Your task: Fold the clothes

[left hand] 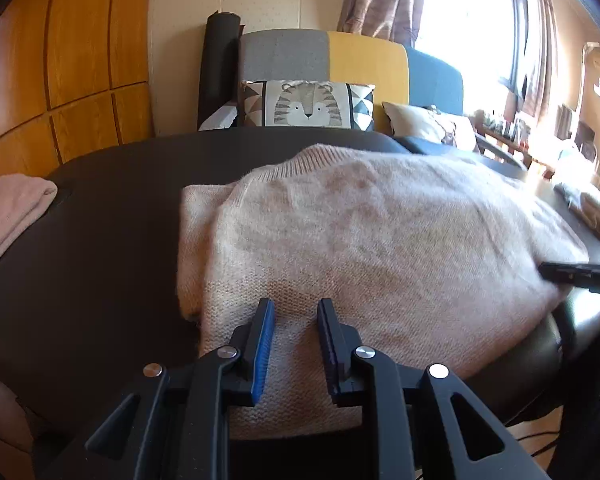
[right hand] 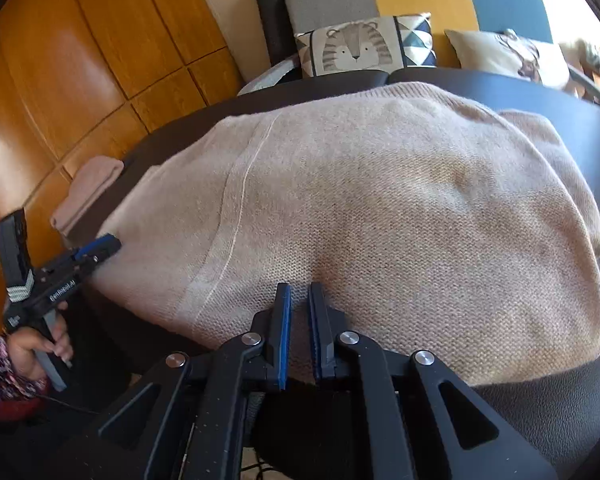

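A beige knit sweater [left hand: 360, 232] lies spread on the dark round table [left hand: 112, 216], its sides folded in. My left gripper [left hand: 296, 306] is open, its fingers resting over the sweater's near hem with nothing clamped. In the right wrist view the same sweater [right hand: 380, 208] fills the table [right hand: 572, 412]. My right gripper [right hand: 299, 290] sits at the near hem with a narrow gap between the pads; no cloth shows between them. The left gripper [right hand: 100, 246] also shows at the sweater's left edge. The right gripper's tip [left hand: 572, 274] shows at the sweater's right edge.
A folded pink garment [left hand: 16, 208] lies at the table's left edge, also in the right wrist view [right hand: 88, 192]. Behind the table stands a sofa with a tiger cushion [left hand: 306, 104] and a cream cushion [left hand: 428, 124]. Wooden cabinets [left hand: 60, 60] are at left.
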The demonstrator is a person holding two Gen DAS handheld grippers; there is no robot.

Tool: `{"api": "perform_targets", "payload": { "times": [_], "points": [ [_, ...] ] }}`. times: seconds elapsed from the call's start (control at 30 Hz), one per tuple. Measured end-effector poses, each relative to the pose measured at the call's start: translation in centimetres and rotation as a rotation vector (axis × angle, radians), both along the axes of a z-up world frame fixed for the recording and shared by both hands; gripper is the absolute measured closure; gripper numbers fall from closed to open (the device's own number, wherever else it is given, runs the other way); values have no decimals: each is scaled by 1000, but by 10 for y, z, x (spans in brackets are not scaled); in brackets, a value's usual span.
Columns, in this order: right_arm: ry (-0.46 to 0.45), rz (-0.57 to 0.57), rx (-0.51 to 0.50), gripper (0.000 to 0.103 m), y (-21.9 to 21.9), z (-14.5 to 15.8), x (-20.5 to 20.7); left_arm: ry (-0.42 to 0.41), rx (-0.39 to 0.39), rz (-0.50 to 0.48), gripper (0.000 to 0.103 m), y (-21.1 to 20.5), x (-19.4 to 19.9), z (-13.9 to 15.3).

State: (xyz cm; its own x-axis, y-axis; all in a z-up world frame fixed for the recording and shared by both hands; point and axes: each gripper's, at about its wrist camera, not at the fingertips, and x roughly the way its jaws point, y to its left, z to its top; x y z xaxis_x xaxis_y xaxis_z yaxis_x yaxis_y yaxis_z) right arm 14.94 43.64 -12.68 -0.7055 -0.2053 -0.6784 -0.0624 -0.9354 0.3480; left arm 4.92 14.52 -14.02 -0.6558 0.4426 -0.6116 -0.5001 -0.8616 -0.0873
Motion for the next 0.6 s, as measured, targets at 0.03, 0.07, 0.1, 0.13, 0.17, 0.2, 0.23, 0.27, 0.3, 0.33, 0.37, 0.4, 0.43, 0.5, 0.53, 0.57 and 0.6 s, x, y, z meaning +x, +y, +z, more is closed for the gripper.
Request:
{"api": "perform_targets", "payload": {
  "times": [0.03, 0.07, 0.1, 0.13, 0.17, 0.2, 0.23, 0.27, 0.3, 0.33, 0.37, 0.4, 0.43, 0.5, 0.53, 0.57, 0.6],
  "points": [
    [27, -28, -6, 94, 8, 6, 2, 6, 25, -5, 81, 1, -1, 4],
    [47, -65, 3, 94, 18, 12, 3, 22, 39, -11, 81, 4, -2, 9],
    [62, -106, 18, 94, 28, 19, 2, 42, 54, -24, 81, 9, -3, 15],
    [64, -146, 38, 94, 40, 23, 0, 54, 62, -44, 81, 15, -6, 20],
    [57, -187, 61, 94, 53, 27, -3, 55, 61, -62, 81, 24, -11, 24],
    [51, -226, 74, 94, 69, 29, -8, 50, 56, -74, 81, 33, -17, 26],
    [47, -254, 63, 94, 85, 29, -14, 39, 54, -83, 81, 42, -24, 25],
    [46, -278, 41, 94, 101, 28, -20, 27, 51, -92, 81, 52, -31, 25],
    [42, -287, 13, 94, 115, 26, -27, 15, 49, -101, 81, 61, -38, 25],
    [36, -286, -20, 94, 127, 21, -34, -7, 38, -93, 81, 70, -45, 22],
    [21, -286, -27, 94, 134, 16, -39, -31, 30, -90, 81, 77, -52, 18],
    [0, -288, -15, 94, 137, 10, -44, -62, 17, -87, 81, 81, -58, 12],
    [-21, -289, -4, 94, 140, 4, -48, -93, 3, -84, 81, 86, -65, 6],
    [-37, -296, 15, 97, 147, -5, -51, -94, -18, -79, 78, 85, -69, -5],
    [-23, -310, 24, 98, 149, -6, -48, -85, -11, -87, 77, 83, -68, -8],
    [-16, -328, 36, 98, 151, -7, -46, -88, 1, -90, 77, 79, -68, -11],
    [-9, -340, 33, 98, 153, -8, -45, -97, 18, -89, 75, 74, -67, -13]
  ]
}}
